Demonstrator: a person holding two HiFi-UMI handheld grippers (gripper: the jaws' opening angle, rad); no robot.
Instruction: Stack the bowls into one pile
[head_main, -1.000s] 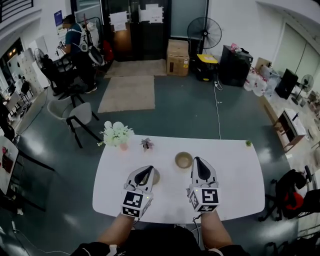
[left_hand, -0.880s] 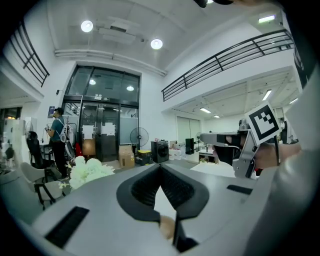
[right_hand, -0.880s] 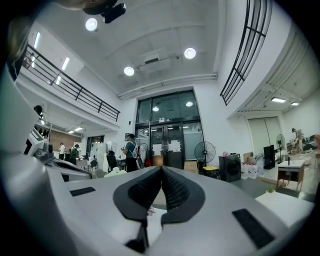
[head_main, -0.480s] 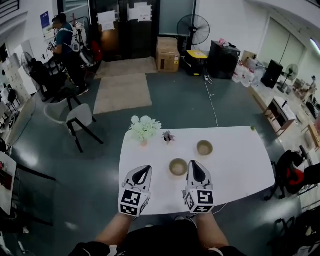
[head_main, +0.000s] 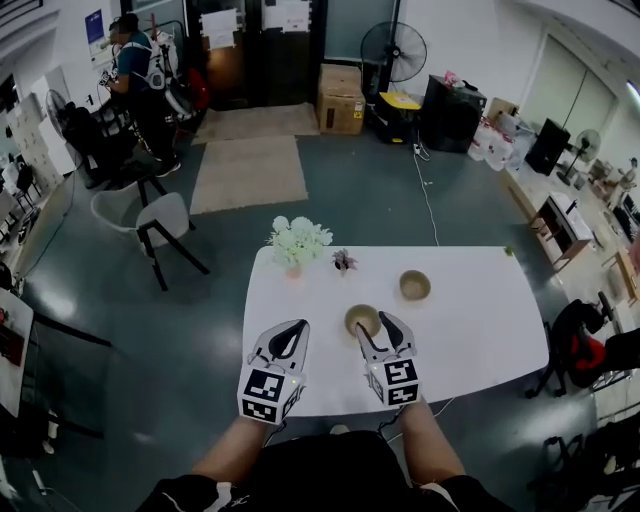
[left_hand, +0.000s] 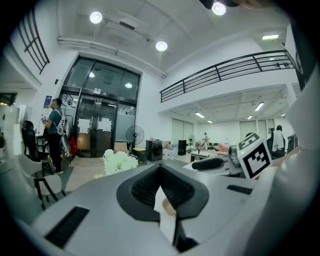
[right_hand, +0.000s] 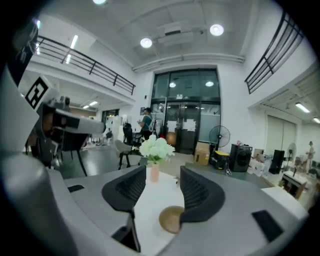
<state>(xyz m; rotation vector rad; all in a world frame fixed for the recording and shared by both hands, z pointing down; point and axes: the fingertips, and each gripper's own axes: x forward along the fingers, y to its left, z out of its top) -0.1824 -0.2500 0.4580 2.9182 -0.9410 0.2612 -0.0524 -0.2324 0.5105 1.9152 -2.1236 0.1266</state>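
White table (head_main: 470, 345), wooden bowls (head_main: 360, 319) (head_main: 414, 285) — grey floor (head_main: 370, 205)

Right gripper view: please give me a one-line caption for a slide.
The right gripper, its jaws just opened, with a round brown bowl seen ungripped between them on the white table.

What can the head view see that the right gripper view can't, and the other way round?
Only the head view: the second bowl farther right on the white table, and the person's forearms. Only the right gripper view: the ceiling lights and balcony railing. Both: the nearer bowl, the white flowers, the fan, and the right gripper, whose jaws have just been opening; they stand apart, gripping nothing, the bowl just ahead of them.
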